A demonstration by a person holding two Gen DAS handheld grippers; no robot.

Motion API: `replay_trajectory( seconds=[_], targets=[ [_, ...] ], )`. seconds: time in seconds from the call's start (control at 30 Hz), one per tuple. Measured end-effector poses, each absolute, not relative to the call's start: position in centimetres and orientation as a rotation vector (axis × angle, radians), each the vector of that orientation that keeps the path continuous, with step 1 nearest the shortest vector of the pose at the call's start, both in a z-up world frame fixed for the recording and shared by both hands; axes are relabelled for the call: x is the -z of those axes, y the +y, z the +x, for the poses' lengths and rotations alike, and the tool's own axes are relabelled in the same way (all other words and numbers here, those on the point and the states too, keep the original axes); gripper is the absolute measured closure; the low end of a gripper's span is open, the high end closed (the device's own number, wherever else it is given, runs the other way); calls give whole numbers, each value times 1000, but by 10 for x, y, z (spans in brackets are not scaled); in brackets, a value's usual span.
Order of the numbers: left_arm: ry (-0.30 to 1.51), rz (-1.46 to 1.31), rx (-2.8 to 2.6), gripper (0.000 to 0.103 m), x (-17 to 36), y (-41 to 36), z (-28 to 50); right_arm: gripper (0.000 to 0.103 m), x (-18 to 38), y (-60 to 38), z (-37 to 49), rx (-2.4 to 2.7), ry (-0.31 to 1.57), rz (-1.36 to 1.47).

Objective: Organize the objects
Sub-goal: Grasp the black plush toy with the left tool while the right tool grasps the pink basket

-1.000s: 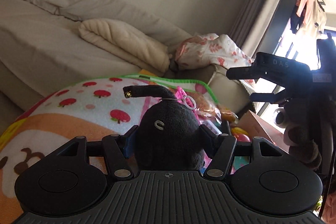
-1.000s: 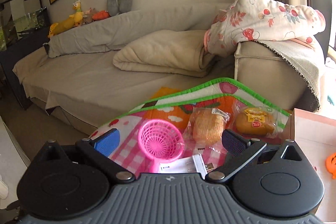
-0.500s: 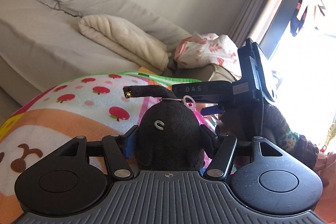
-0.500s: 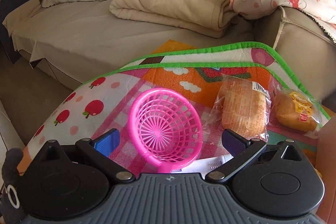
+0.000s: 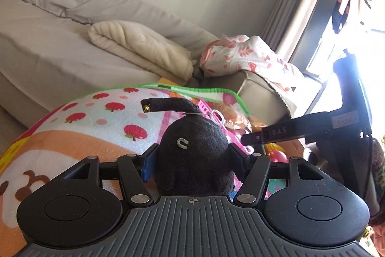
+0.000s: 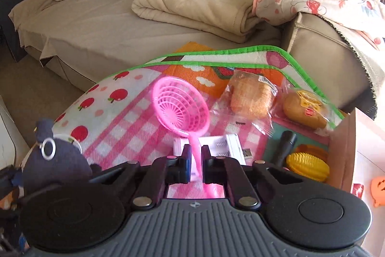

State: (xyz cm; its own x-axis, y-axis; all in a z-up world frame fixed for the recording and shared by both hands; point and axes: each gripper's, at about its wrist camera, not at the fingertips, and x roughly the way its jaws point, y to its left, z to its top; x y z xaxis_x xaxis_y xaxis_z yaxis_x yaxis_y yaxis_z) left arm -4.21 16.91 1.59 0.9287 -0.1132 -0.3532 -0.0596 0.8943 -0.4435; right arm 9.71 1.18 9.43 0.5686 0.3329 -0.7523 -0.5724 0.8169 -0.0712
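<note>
Over the near edge of the play mat point(image 6: 113, 112), both tools are loaded. The left gripper point(image 5: 192, 158) has its jaws pressed into the sides of a black plush toy point(image 5: 192, 151), squeezing it at the fat middle, which looks like the sensible spot: the soft body gives, so a grip on the bulk should hold better than one on the thin tail with the little bell. The plush sits upright between the pads, key ring on top, at the left of the right wrist view too point(image 6: 55, 160).

The right gripper point(image 6: 195, 166) has closed narrow on the stem of the pink toy strainer point(image 6: 181, 110), pads either side of the handle, the basket tilted up and away above the checked part of the mat. Holding by the handle keeps the open mesh clear of the jaws.

Farther right lie two wrapped buns point(image 6: 250, 98), touching at their wrappers, and just beyond the strainer a small white packet point(image 6: 221, 143) with a USB stick beside it. A black torch point(image 6: 286, 146) and a yellow toy point(image 6: 308, 165) lie in the cardboard box point(image 6: 341, 151) at the right, which I'd guess is where the sorting ends up. Behind it all, the sofa point(image 6: 96, 25).
</note>
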Motion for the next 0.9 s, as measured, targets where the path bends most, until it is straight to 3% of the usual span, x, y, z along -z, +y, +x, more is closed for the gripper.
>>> replay_trajectory(
  seconds=[0.07, 0.1, 0.17, 0.2, 0.23, 0.27, 0.67, 0.73, 0.87, 0.9],
  targets=[
    [396, -432, 40, 37, -18, 164, -41, 94, -99, 4, 87, -562, 764, -347],
    [402, -419, 47, 37, -19, 161, -40, 89, -102, 1, 84, -577, 739, -356],
    [405, -396, 60, 37, -19, 158, -40, 63, -108, 0, 83, -596, 706, -350],
    [407, -389, 62, 37, -18, 156, -40, 37, -112, 1, 84, -608, 689, -333],
    [411, -392, 65, 37, -17, 156, -40, 20, -114, 3, 86, -621, 674, -320],
    [410, -401, 68, 37, -16, 158, -40, 17, -115, 5, 90, -631, 666, -313],
    [396, -481, 95, 37, -12, 168, -42, 13, -62, 48, 195, -617, 982, -77],
    [396, -494, 97, 37, -11, 170, -42, 5, -58, 52, 200, -618, 969, -63],
    [398, -510, 98, 37, -10, 171, -41, 7, -55, 64, 194, -638, 947, -111],
    [398, -511, 98, 37, -10, 172, -41, 13, -55, 68, 190, -638, 935, -142]
  ],
)
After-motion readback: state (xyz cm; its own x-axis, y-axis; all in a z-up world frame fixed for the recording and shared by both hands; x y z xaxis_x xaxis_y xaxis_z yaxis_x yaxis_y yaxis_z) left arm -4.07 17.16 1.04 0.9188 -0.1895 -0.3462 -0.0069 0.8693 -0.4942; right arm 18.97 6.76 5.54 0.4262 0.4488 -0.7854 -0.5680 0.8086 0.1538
